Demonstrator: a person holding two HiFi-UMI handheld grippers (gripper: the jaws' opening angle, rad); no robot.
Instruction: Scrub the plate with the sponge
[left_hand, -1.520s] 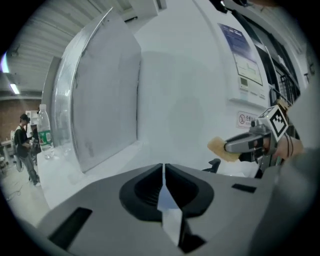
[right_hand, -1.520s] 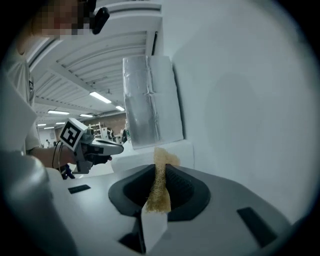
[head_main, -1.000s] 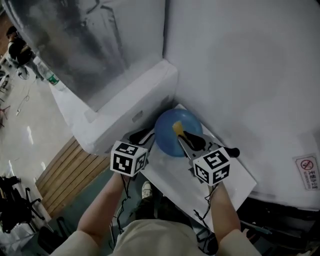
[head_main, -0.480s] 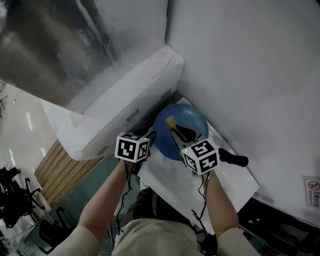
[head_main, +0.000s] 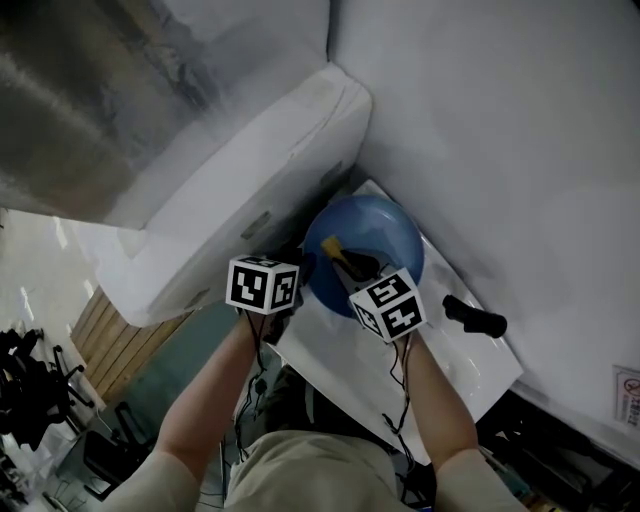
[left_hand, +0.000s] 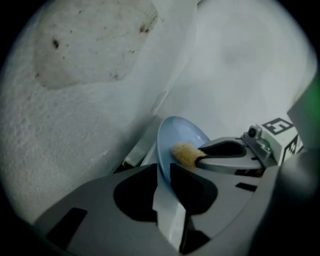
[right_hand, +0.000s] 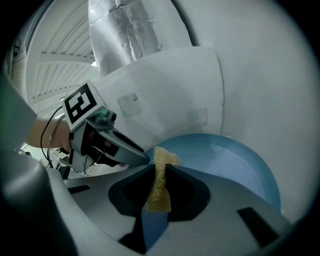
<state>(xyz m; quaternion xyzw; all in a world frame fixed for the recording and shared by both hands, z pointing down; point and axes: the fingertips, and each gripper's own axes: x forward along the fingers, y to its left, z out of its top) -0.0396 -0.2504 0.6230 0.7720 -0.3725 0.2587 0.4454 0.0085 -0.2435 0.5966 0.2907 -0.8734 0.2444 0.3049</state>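
Observation:
A round blue plate (head_main: 385, 240) rests at the far corner of a white board (head_main: 450, 370). My left gripper (head_main: 300, 268) is at the plate's left edge. In the left gripper view the plate (left_hand: 177, 137) runs rim-first between the left gripper's (left_hand: 162, 175) jaws, which have just been closing and now press on that rim. My right gripper (right_hand: 160, 172) is shut on a yellow sponge (right_hand: 161, 187), whose tip lies against the plate (right_hand: 230, 160). The sponge (left_hand: 184, 153) also shows in the left gripper view, at the end of the right gripper (left_hand: 225, 151).
A white foam box (head_main: 250, 170) stands behind and to the left of the plate, with a white wall (head_main: 500, 130) on the right. A black handle-like object (head_main: 476, 317) lies on the board to the right. Wooden slats (head_main: 95, 330) and cluttered floor show at the left.
Both grippers have sunk and drawn closer together at the plate. The right marker cube has shifted left, uncovering the black object. The sponge stays in the right jaws.

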